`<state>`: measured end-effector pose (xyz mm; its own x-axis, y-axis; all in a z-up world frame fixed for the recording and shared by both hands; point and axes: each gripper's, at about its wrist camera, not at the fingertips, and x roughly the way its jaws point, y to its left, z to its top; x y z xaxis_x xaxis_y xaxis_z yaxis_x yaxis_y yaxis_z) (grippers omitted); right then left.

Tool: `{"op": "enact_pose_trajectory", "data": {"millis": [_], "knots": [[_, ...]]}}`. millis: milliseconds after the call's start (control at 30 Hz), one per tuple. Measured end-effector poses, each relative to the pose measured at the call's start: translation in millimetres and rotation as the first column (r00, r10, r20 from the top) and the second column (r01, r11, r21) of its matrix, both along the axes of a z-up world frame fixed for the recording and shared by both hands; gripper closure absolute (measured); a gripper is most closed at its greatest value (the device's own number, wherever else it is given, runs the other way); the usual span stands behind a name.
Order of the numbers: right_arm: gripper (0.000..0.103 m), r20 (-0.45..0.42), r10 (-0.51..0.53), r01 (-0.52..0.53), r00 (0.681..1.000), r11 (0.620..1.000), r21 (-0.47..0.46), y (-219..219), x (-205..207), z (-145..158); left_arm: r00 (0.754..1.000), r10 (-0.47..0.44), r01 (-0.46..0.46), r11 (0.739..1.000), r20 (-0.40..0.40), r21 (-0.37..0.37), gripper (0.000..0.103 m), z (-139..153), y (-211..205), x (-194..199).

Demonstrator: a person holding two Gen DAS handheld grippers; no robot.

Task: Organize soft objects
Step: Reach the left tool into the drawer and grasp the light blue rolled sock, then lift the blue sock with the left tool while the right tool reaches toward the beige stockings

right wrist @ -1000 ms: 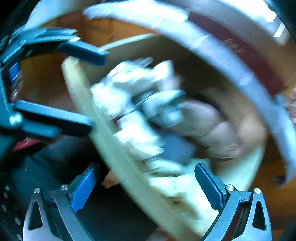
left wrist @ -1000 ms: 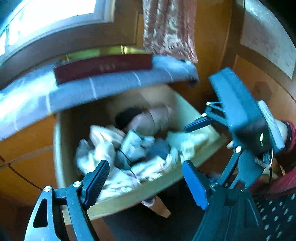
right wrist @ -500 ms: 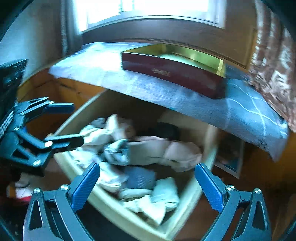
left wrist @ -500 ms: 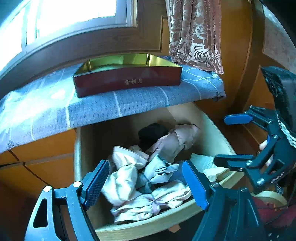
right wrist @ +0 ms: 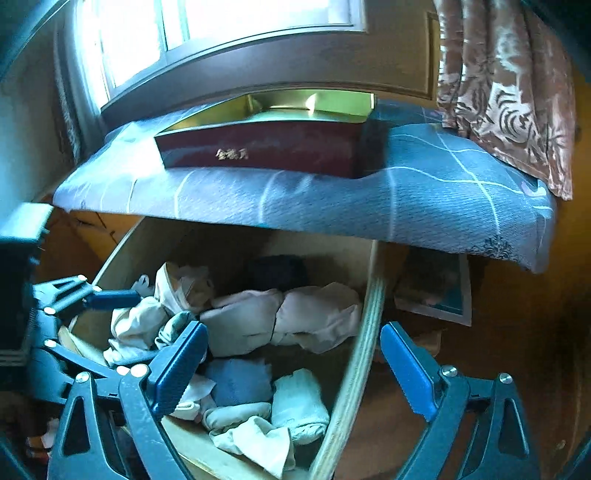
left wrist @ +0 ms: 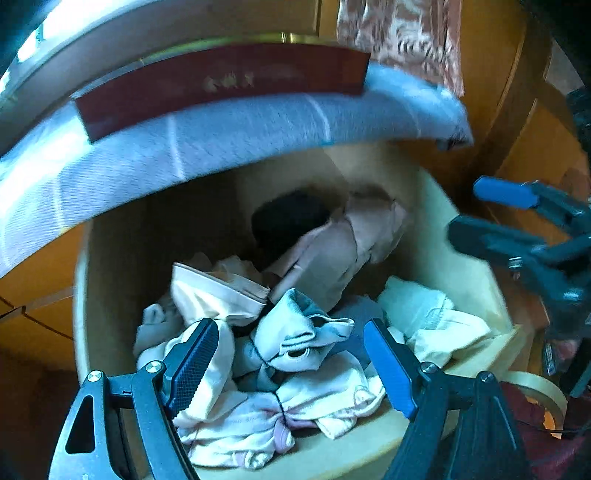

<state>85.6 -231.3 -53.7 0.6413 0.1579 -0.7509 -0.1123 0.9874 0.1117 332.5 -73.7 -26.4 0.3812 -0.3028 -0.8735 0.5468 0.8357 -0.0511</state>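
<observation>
Left gripper (left wrist: 291,363) jaws wide over clothes (left wrist: 303,332) inside drawer (left wrist: 83,295), right gripper (right wrist: 291,360) jaws just narrowing, still wide, empty, straddling drawer's right rim, blanket (right wrist: 332,199) overhanging drawer's back.

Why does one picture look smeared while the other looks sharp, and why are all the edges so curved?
Left wrist view: motion blur smears the dark red box and the blue cloth. Right wrist view: sharper, the box's gold lettering visible, though the window glares white. Both views: a fisheye lens bows straight edges, like the drawer rim.
</observation>
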Motion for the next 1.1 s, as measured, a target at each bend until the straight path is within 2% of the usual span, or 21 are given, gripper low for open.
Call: {"op": "enact_pose_trajectory", "data": {"millis": [33,67,133,200,300,400,467,700,767,933,967,1033,1100], "knots": [[0.008,0.001,-0.002,0.001,1.0,1.0,0.006,-2,0,0,1.0,-0.008,0.008,1.0,-0.016,0.007,0.025,-3,-2,3],[0.008,0.003,-0.004,0.004,1.0,1.0,0.009,-3,1,1,0.999,-0.012,0.013,1.0,-0.045,0.023,0.035,-8,-6,7],[0.008,0.009,-0.008,0.008,1.0,1.0,0.015,-5,0,2,0.996,-0.023,0.027,0.999,-0.091,0.047,0.041,-18,-12,13],[0.007,0.009,-0.009,0.009,1.0,1.0,0.027,-6,0,1,0.992,-0.039,0.048,0.996,-0.122,0.076,0.043,-27,-18,15],[0.007,0.003,-0.01,0.01,1.0,0.999,0.04,-8,2,-1,0.991,-0.059,0.072,0.991,-0.118,0.11,0.044,-34,-24,12],[0.007,-0.002,-0.008,0.008,1.0,0.999,0.046,-8,4,-3,0.991,-0.072,0.085,0.99,-0.116,0.11,0.05,-34,-26,8],[0.007,-0.002,0.0,0.0,1.0,0.999,0.054,-7,5,-4,0.989,-0.077,0.087,0.993,-0.124,0.078,0.057,-34,-23,7],[0.007,-0.006,0.058,-0.057,0.998,0.997,0.054,2,6,-10,0.997,-0.048,0.041,0.993,-0.066,-0.109,0.064,-18,10,-10],[0.007,-0.02,0.075,-0.075,0.997,0.997,0.022,7,9,-15,0.998,-0.037,0.03,0.985,-0.044,-0.17,0.064,-11,22,-18],[0.008,-0.066,0.16,-0.165,0.985,0.983,-0.085,26,19,-24,1.0,-0.009,0.008,0.971,-0.005,-0.24,0.068,5,42,-24],[0.009,-0.078,0.182,-0.189,0.98,0.978,-0.093,29,21,-26,1.0,-0.008,0.006,0.965,-0.005,-0.261,0.072,10,47,-26],[0.015,-0.109,0.229,-0.241,0.967,0.963,-0.118,38,26,-30,1.0,-0.022,0.017,0.944,-0.013,-0.33,0.072,18,52,-27],[0.02,-0.137,0.251,-0.272,0.958,0.948,-0.168,45,32,-37,1.0,-0.021,0.024,0.945,0.011,-0.326,0.072,22,53,-29]]}}
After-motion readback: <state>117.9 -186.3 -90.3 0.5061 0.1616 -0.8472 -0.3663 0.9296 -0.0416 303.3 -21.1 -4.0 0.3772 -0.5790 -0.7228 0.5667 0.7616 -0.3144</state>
